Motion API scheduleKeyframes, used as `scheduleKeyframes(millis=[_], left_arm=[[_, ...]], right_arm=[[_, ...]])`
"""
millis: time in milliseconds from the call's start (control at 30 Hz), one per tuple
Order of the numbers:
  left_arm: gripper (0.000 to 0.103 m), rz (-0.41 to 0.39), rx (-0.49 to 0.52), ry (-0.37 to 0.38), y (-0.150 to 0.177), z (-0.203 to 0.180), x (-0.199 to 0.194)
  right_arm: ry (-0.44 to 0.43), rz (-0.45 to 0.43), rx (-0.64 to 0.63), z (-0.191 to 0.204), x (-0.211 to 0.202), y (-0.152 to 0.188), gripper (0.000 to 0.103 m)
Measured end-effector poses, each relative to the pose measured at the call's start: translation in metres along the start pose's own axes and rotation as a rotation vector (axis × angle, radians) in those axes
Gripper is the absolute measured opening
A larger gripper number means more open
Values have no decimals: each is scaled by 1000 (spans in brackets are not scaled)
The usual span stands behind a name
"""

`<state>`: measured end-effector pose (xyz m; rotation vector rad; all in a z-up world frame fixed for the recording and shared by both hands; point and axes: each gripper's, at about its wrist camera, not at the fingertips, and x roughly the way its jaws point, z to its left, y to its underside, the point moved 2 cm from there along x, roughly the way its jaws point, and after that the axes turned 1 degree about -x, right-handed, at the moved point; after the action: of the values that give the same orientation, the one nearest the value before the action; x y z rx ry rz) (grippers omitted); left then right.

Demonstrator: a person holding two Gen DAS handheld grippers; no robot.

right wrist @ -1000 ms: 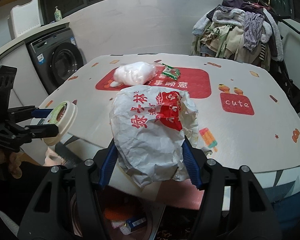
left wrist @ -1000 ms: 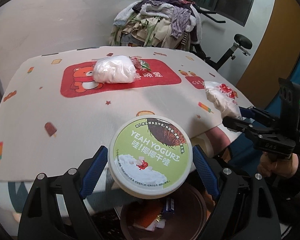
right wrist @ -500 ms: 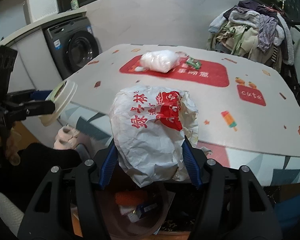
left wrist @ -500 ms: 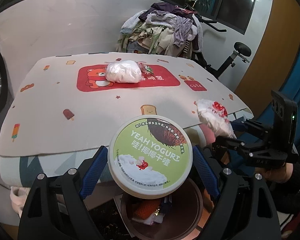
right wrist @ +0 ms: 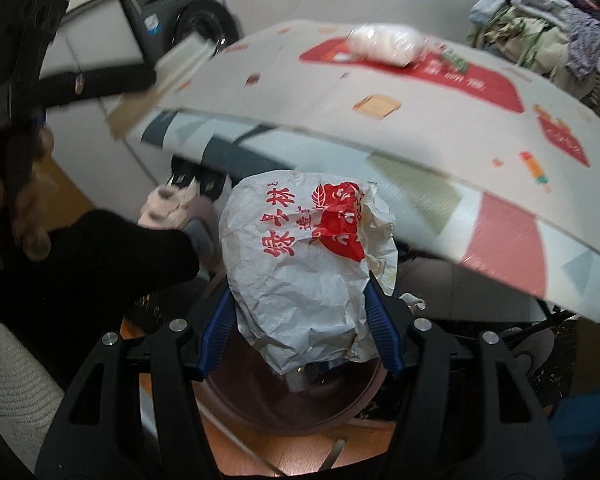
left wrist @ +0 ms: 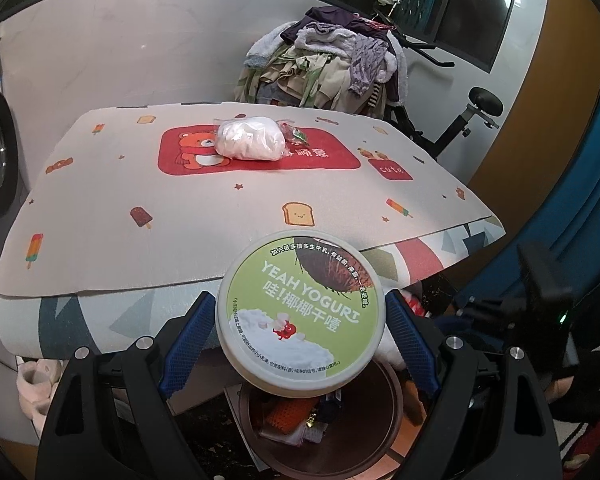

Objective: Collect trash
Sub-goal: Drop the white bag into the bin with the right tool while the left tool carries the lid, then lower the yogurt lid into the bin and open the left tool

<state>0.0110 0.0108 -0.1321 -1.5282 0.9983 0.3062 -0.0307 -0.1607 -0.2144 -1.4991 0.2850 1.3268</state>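
The left tongs (left wrist: 300, 328) are gripping a yogurt tub (left wrist: 300, 312) by its sides, the green lid facing the camera, and are holding it just above the brown bin (left wrist: 384, 428). The bin is sitting on the floor below the near edge of the surface (left wrist: 148, 256), with scraps of trash lying inside it.

The right tongs (right wrist: 302, 320) are clamping a crumpled white wrapper (right wrist: 304, 272) with red print, and are holding it over the same bin (right wrist: 236, 404), whose rim is showing beneath the wrapper. The right-wrist view is blurring with motion.

Farther from the bin, on the red bear panel of the surface, a white plastic bag (left wrist: 250, 142) is lying, with a small green-and-red wrapper (left wrist: 296, 134) just beside it. Beyond the surface, on the far side from the bin, a heap of clothes (left wrist: 328, 64) is piling up, and a washing machine (right wrist: 188, 20) is standing against the wall.
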Motion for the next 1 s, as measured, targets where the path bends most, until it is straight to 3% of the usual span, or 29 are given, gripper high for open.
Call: scheduleKeyframes(millis=[267, 433, 567, 767, 1000], left_arm=[[83, 9, -10, 7, 3, 1, 4], [83, 21, -16, 13, 7, 3, 9], [83, 28, -15, 16, 10, 3, 12], [83, 24, -14, 16, 13, 4, 13], [83, 18, -3, 18, 23, 8, 19]], right_arm=[[-50, 78, 31, -1, 21, 8, 63], [-65, 70, 82, -8, 26, 6, 80], [-67, 42, 121, -14, 24, 3, 93], [-40, -13, 140, -22, 17, -2, 95], [105, -159, 104, -37, -4, -7, 97]])
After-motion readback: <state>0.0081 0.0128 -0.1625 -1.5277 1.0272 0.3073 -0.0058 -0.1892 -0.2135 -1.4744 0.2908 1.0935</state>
